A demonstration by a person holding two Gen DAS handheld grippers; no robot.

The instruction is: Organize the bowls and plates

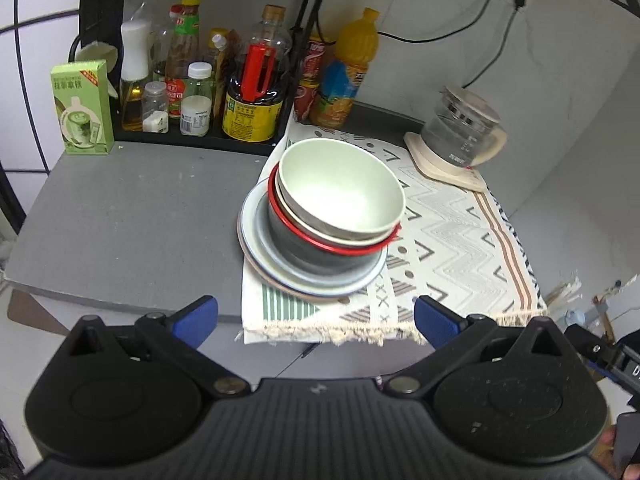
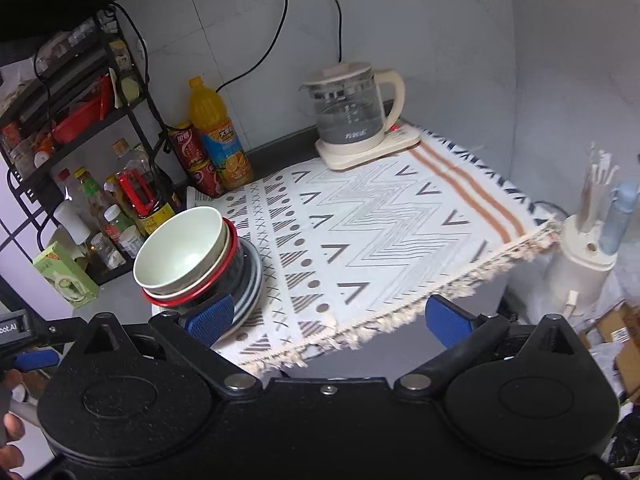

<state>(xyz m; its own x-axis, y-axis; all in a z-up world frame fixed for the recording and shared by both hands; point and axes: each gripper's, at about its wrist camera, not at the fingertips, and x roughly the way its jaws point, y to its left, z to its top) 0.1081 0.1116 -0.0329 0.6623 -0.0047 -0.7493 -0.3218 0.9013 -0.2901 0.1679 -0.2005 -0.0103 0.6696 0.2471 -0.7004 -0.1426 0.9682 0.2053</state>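
A stack of dishes sits at the left edge of the patterned woven cloth (image 1: pixel 448 236) with a fringed front hem. On top is a pale green round bowl (image 1: pixel 340 186), tilted a little, nested in a cream bowl whose rim just shows beneath it. Those rest in a dark grey bowl with a bright red rim (image 1: pixel 320 246), and the whole pile stands on a pale grey-blue round plate (image 1: pixel 280 268); a pinkish edge under it may be a second plate, though the view is too blurred there to be sure.

The cloth covers the right part of a flat grey countertop (image 1: pixel 132 224). Behind the stack, a black metal rack (image 1: pixel 100 12) holds oil and sauce bottles. Just beside the rack stand red drink cans and an orange juice bottle with a yellow cap (image 1: pixel 348 72). A green drink carton (image 1: pixel 82 108) stands at the rack's left. At the cloth's far right corner, a clear glass kettle with a cream handle (image 2: pixel 352 116) sits on its cream base.

The left gripper (image 1: pixel 316 320) hangs in front of the counter edge, its blue-padded jaws spread wide with nothing between them. The right gripper (image 2: pixel 328 320) is likewise spread and empty; its left pad overlaps the plate in the picture, but whether it touches I cannot tell.
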